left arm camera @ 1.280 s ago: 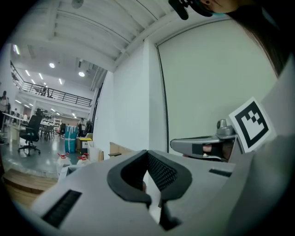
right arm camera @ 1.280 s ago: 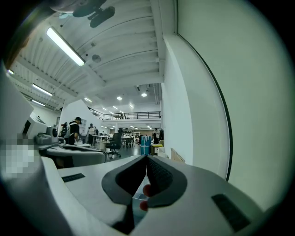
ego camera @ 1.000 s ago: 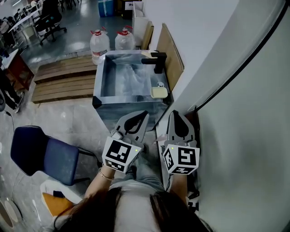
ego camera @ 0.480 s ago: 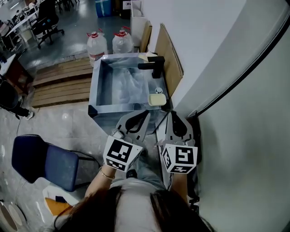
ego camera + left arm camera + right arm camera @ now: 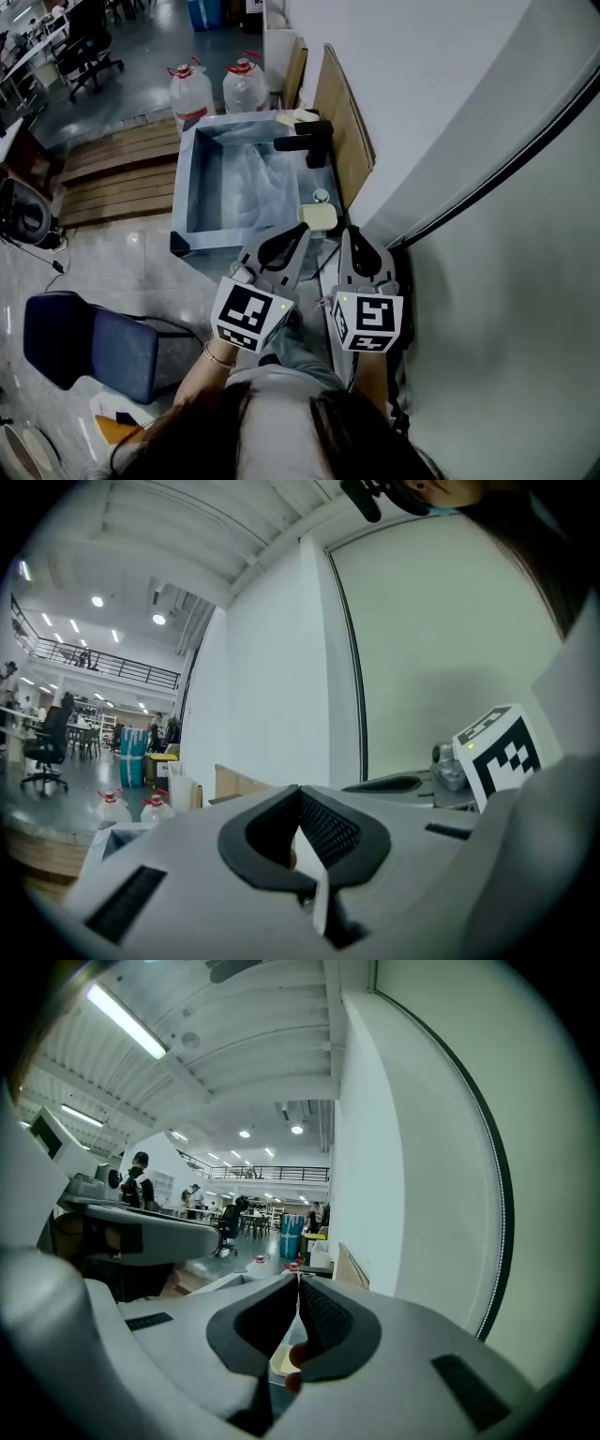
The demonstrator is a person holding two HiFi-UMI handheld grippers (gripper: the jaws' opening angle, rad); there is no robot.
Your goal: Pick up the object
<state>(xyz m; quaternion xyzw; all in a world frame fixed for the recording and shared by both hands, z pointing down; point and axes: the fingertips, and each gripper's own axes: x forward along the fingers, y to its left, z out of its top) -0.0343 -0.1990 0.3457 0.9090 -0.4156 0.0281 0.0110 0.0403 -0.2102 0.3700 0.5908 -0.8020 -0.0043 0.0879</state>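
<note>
sink (image 5: 200, 187) is sitting closer than 1s ago, left gripper (image 5: 300, 230) & right gripper (image 5: 349, 234) are hovering w/ jaws together, empty, yellow block (image 5: 319, 217) is lying on sink rim just ahead, grab not begun.

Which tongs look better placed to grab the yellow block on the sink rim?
Probably the right tongs: their view shows the yellow block straight beyond their shut tips. The left tongs, also shut, sit slanted.

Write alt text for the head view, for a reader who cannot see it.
Seen from above, a person's left gripper and right gripper, both shut and empty, point toward a pale yellow block on the near corner of a steel sink with a black faucet. Two water jugs stand beyond.
</note>
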